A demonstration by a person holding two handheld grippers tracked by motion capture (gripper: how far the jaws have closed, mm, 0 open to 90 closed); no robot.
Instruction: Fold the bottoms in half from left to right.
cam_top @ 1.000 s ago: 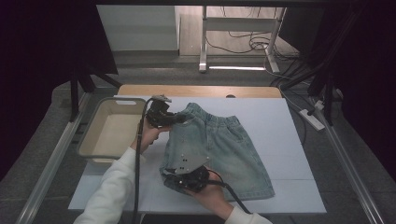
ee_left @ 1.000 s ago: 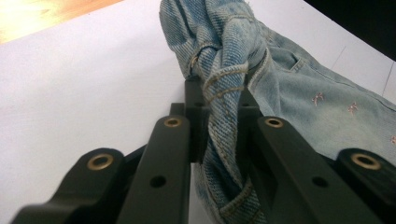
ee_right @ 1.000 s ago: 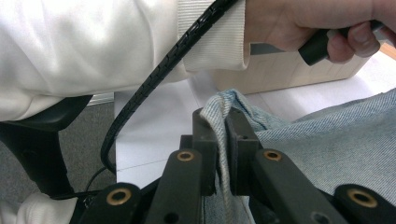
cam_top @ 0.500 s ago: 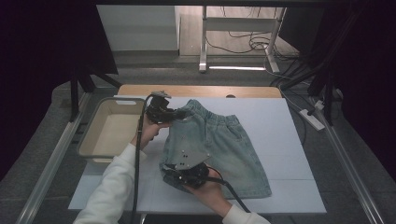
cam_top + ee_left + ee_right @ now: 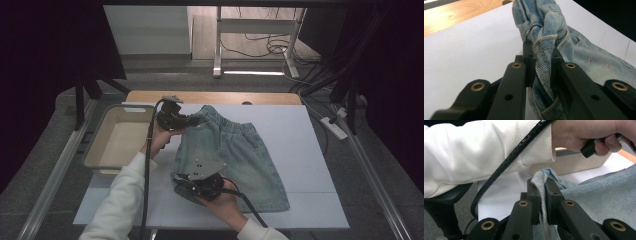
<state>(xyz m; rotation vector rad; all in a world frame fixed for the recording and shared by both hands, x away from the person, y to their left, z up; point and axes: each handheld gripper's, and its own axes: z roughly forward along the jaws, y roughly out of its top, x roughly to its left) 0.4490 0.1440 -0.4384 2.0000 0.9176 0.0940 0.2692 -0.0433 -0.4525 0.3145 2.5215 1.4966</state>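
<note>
Denim shorts [image 5: 240, 155]: faded light blue, tan stitching; table cover [image 5: 310, 150] white; bin [image 5: 120, 142] beige; sleeve [image 5: 474, 152] white

This looks like a lab or recording studio set up for filming tabletop work. At the centre of the high view a white table [image 5: 310, 150] with a wooden edge strip [image 5: 215, 97] stands inside a metal frame [image 5: 50, 175], hemmed by black curtains [image 5: 45, 50] at upper left and right. Loose cables [image 5: 270, 47] trail over the bare floor at the top, beside a metal stand [image 5: 218, 45], and a power strip [image 5: 334, 128] lies at right
</note>
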